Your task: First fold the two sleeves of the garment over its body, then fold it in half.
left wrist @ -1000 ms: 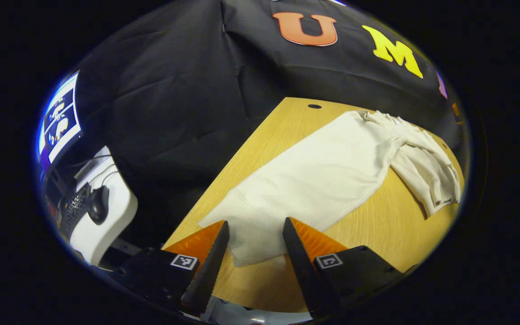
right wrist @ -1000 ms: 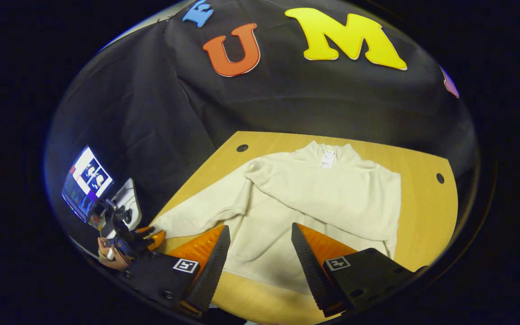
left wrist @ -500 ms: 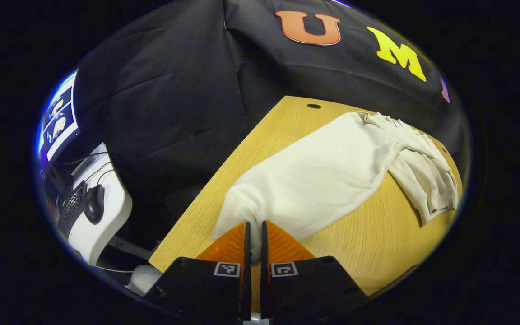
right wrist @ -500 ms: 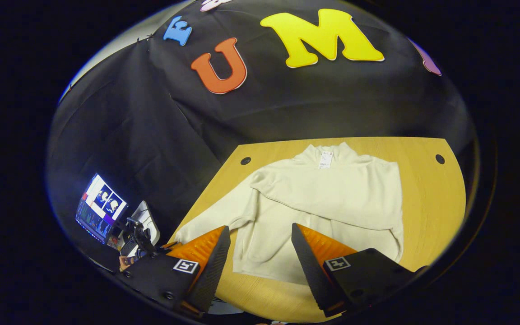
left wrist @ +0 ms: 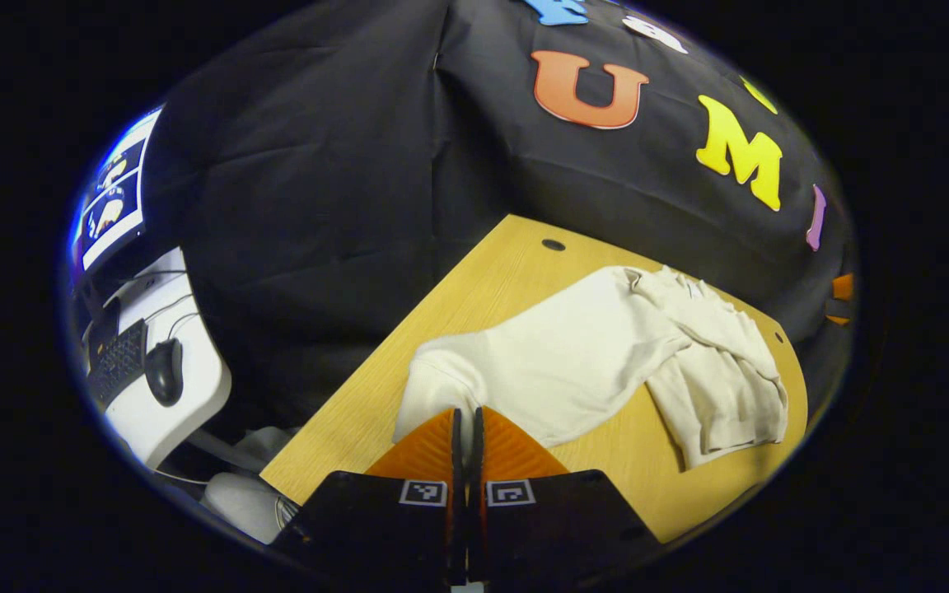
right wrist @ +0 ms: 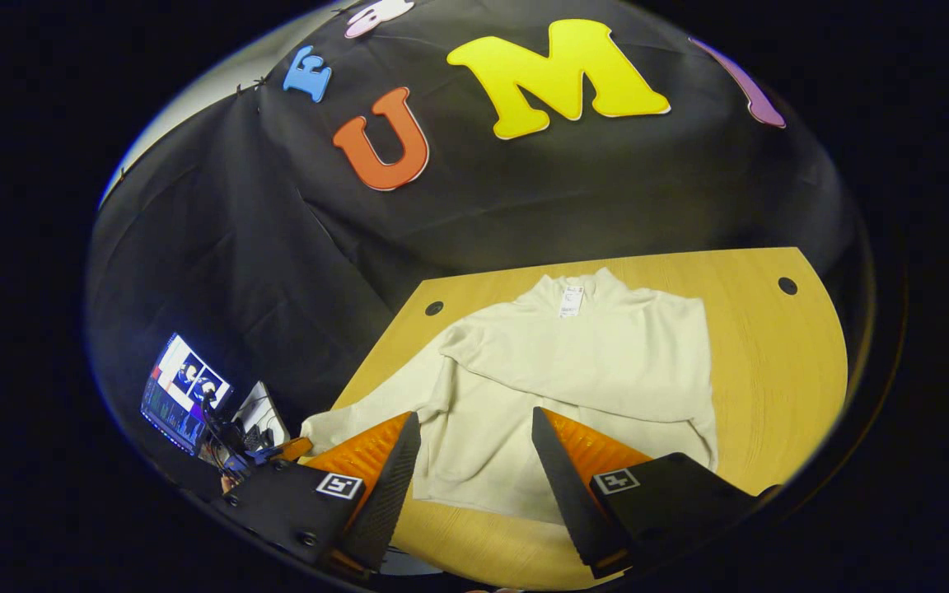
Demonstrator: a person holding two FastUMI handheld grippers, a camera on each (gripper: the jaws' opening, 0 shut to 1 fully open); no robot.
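Observation:
A cream sweater [right wrist: 590,362] lies flat on the wooden table [right wrist: 771,346], collar toward the wall. One sleeve is folded across its chest. The other sleeve [right wrist: 367,408] stretches out to the left, toward the table's edge. In the left gripper view my left gripper [left wrist: 464,428] is shut on that sleeve's cuff [left wrist: 433,383], and the cloth bunches up just ahead of the fingers. The left gripper [right wrist: 289,449] also shows at the sleeve's end in the right gripper view. My right gripper [right wrist: 474,424] hangs open over the sweater's hem, holding nothing.
A white side desk [left wrist: 194,395] left of the table carries a keyboard [left wrist: 116,362], a mouse [left wrist: 165,371] and a lit monitor [left wrist: 112,206]. The table [left wrist: 483,280] has small cable holes [left wrist: 553,245] near its far corners. Black cloth walls stand behind it.
My left gripper went from open around the sleeve's cuff to shut on it, then pulled the cuff up and inward. My right gripper stayed open and drew back slightly.

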